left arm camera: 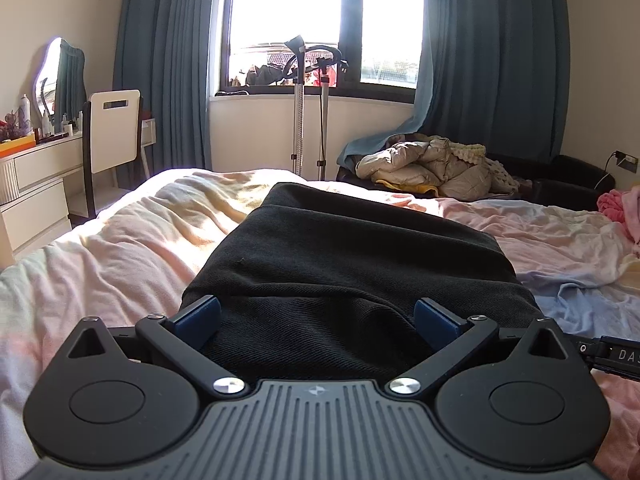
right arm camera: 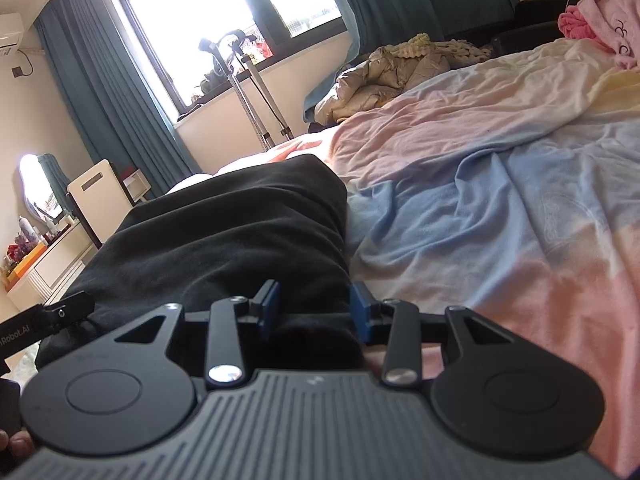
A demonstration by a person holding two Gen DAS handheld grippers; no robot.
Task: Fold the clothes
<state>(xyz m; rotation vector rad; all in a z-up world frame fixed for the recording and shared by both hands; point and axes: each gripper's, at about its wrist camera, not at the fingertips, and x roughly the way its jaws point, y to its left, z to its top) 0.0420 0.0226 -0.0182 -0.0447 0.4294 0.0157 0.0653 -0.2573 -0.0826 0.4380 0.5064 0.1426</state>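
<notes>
Two grippers, left gripper (left arm camera: pixel 316 316) fingers apart, right gripper (right arm camera: pixel 314 308) fingers apart, folded black twill garment (left arm camera: pixel 344 264), rumpled pastel sheet (left arm camera: pixel 120 248).

A black garment (left arm camera: pixel 360 264), thick twill-like cloth, lies folded into a long, roughly rectangular bundle on the bed (left arm camera: pixel 120 248), over its pastel pink, yellow and blue sheet. Soft creases cross its top layer, and its far end is rounded. The near end bunches low at the frame's bottom; it may be trousers, though the view cannot confirm that.
</notes>
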